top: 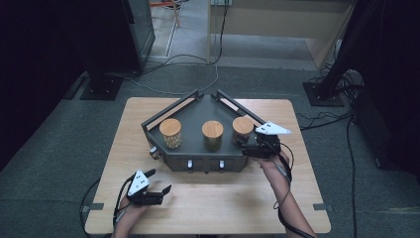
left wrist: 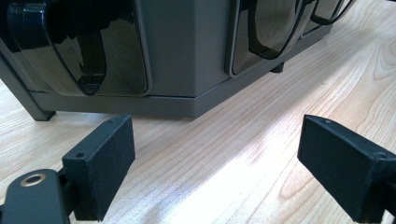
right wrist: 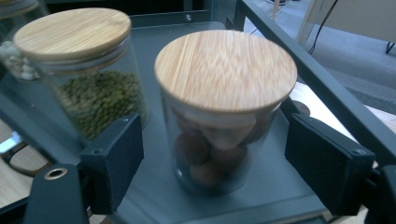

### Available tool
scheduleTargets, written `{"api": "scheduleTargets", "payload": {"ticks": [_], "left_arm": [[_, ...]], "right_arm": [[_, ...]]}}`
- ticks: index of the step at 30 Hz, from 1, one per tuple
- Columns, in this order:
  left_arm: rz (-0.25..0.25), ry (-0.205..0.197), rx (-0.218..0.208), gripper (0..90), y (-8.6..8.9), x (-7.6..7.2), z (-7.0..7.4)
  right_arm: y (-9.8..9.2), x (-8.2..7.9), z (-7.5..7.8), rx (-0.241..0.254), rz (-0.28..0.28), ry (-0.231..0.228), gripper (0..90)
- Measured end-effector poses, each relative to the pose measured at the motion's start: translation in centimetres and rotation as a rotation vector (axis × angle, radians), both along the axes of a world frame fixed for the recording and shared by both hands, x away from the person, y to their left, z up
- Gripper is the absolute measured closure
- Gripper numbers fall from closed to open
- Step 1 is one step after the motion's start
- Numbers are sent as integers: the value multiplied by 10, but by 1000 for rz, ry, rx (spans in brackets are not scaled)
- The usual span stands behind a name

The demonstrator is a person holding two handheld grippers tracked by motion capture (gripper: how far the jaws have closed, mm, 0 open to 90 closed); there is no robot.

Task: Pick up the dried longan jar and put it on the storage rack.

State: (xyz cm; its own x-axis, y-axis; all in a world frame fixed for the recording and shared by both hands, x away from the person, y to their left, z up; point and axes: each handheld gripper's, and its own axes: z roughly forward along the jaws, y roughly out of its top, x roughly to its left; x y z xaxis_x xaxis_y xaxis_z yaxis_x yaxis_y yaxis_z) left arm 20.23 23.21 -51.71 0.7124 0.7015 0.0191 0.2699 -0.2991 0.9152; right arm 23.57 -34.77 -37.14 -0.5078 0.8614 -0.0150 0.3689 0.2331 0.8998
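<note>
**A:** Where is the right gripper (top: 246, 141)?

**B:** At the right end of the dark metal rack (top: 198, 115) on the wooden table (top: 208, 203). In the right gripper view its two black jaws stand on either side of a glass jar with a wooden lid (right wrist: 219, 116). The jar holds round brown lumps.

**A:** Is it squeezing the jar?

**B:** No. The jaws are parted, with a gap between each pad and the glass. The jar sits upright on the rack's top shelf, between the pads but free of them.

**A:** What about the other jars?

**B:** Three stand in a row on that shelf. From above, the brown-filled jar (top: 242, 128) is the rightmost, just beside the gripper. The middle jar (top: 212, 135) holds small green beans; it also shows in the right gripper view, to the left (right wrist: 91, 74). The left jar (top: 171, 133) holds something pale.

**A:** And the left gripper (top: 158, 181)?

**B:** It is low over the table, near the front left, well apart from the jars. Its jaws are wide open with nothing between them. The left gripper view looks across the bare wood at the front of the rack (left wrist: 187, 56), where glossy dark panels (left wrist: 93, 46) are set into its face.
</note>
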Motion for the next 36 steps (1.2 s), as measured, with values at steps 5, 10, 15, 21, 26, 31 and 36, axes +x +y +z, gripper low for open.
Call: {"api": "scheduleTargets", "payload": {"ticks": [5, 10, 15, 21, 26, 31, 36], "left_arm": [[-2, -3, 4, 110, 0, 0, 0], [0, -3, 0, 110, 0, 0, 0], [1, -3, -4, 110, 0, 0, -1], [0, -3, -2, 110, 0, 0, -1], [-1, -5, -1, 110, 0, 0, -1], [-1, -4, 2, 110, 0, -1, 0], [-1, -4, 3, 110, 0, -1, 0]], "right_arm": [[-4, -13, -7, 9, 3, -14, 192], [-10, -23, -15, 26, 4, -15, 192], [-13, -30, -20, 25, 3, -20, 192], [-19, -39, -25, 44, 1, -29, 192], [-25, -46, -31, 50, 8, -42, 192], [-30, -54, -40, 40, 36, -58, 192], [-34, -62, -52, 58, 57, -73, 192]]}}
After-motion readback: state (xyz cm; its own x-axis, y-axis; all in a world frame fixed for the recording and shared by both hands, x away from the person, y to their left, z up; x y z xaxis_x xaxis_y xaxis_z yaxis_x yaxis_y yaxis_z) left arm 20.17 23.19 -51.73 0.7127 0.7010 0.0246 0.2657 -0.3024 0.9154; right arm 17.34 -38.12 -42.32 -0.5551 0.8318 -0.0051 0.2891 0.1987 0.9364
